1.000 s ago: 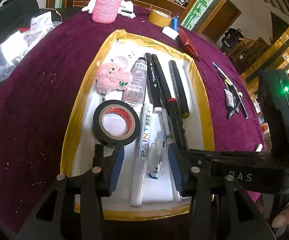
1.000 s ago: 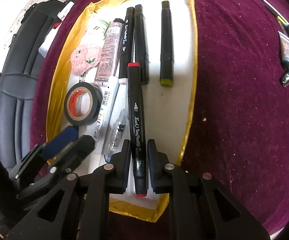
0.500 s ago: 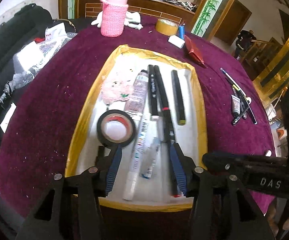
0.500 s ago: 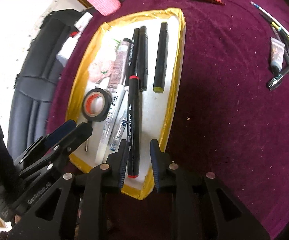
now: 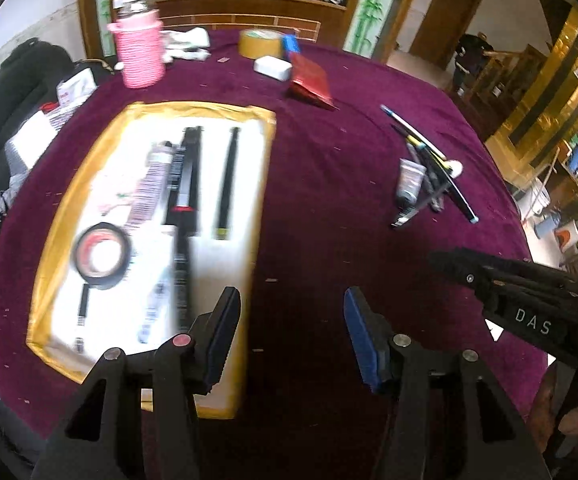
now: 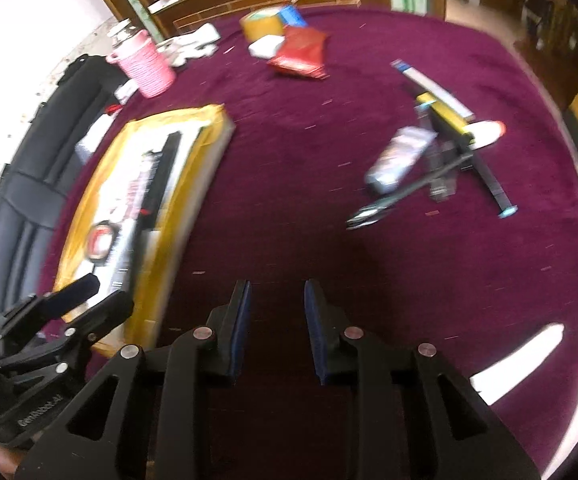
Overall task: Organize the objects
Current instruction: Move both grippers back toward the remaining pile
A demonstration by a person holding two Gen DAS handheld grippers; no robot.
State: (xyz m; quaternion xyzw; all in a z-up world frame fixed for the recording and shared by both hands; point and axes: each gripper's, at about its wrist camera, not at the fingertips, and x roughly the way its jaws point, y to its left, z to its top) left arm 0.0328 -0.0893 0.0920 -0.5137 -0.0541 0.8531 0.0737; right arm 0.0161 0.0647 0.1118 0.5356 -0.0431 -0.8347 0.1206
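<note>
Big purple table [image 5: 321,208] fills both views, and on its left side sits the gold-rimmed tray [image 5: 55,240], already carrying a row of black markers [image 5: 187,184], a roll of black tape [image 5: 99,256] and a few blurred tubes and pens. Over on the right side, well apart from the tray, lies the loose pile of pens [image 6: 445,148] with a small tube [image 6: 399,160] at its near edge; that pile looks like the work left to do.

Both tools are up off the cloth and pointed between tray and pile. My read: the step in hand is going over for the next item from the pile. To do it well, pick one piece that lies free at the edge, the tube or the silver-tipped pen [image 6: 373,212], rather than diving into the crossed sticks. Line the fingers across its length, come down until the pads straddle it, then close at the middle so it does not swing. The picture is smeared, so slow down before closing.

Now the fingers. The left gripper [image 5: 292,336] has its blue pads spread wide, nothing between them, nothing touched; its left finger hangs over the tray's near right corner. The right gripper [image 6: 276,328] is parted more narrowly, also empty, hovering over bare cloth, with the pile ahead and to its right.
</note>
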